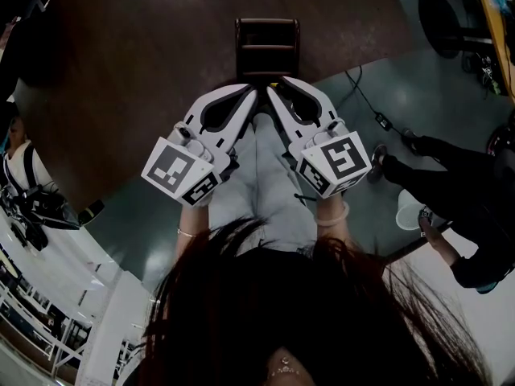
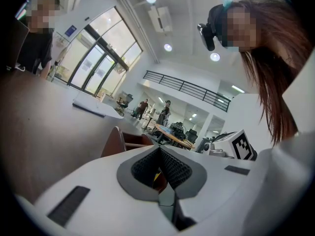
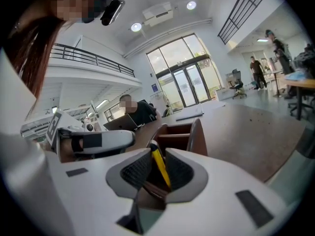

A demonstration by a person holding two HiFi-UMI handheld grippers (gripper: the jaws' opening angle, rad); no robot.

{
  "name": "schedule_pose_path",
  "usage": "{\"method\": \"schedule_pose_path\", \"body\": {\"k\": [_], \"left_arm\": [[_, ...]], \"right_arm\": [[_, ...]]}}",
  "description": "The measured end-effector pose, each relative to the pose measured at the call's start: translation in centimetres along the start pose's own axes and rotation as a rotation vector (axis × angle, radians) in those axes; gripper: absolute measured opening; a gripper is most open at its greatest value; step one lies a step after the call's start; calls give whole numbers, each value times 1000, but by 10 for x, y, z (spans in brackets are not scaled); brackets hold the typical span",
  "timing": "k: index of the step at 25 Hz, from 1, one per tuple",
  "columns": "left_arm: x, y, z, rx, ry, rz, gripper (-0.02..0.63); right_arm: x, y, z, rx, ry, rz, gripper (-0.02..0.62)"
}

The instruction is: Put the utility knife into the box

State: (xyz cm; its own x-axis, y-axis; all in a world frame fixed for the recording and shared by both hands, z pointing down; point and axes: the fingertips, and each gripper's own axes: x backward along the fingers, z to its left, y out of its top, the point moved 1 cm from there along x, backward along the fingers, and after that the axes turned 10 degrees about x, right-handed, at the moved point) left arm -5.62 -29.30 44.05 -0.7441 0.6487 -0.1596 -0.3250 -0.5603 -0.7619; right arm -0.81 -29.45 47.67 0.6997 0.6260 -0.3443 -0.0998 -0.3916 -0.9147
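The brown tabletop (image 1: 145, 71) carries an open box (image 1: 267, 45) just ahead of both tools. The left hand-held gripper (image 2: 158, 151) has its jaws together. The right hand-held gripper (image 3: 157, 154) is clamped on the yellow utility knife (image 3: 161, 170), tilted, near the box. Judged light, stiff, smooth-sided: hold mid-body, clear of the blade. The box's near wall stands in the path

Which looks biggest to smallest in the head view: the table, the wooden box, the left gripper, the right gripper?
1. Table
2. Left gripper and right gripper: they look alike, so no ranking; both are nearer the camera
3. Wooden box
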Motion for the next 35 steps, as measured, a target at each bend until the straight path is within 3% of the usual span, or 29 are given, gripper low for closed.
{"method": "schedule_pose_path", "body": {"k": [6,12,17,24,35], "left_arm": [[0,-1,-1,5,-3,-2,2],[2,6,-4,-7,-2,-15,2],[3,29,-15,-46,-18,-45,2],[9,64,-41,-102,-37,-86,2],[23,124,-95,-230,-101,-182,2]], "right_arm": [[0,3,0,14,3,3,83],[10,24,-6,-13,-19,-75,81],[21,55,-8,-4,-6,-143,80],[41,104,1,47,-4,-225,28],[77,180,17,165,-16,-365,15]]}}
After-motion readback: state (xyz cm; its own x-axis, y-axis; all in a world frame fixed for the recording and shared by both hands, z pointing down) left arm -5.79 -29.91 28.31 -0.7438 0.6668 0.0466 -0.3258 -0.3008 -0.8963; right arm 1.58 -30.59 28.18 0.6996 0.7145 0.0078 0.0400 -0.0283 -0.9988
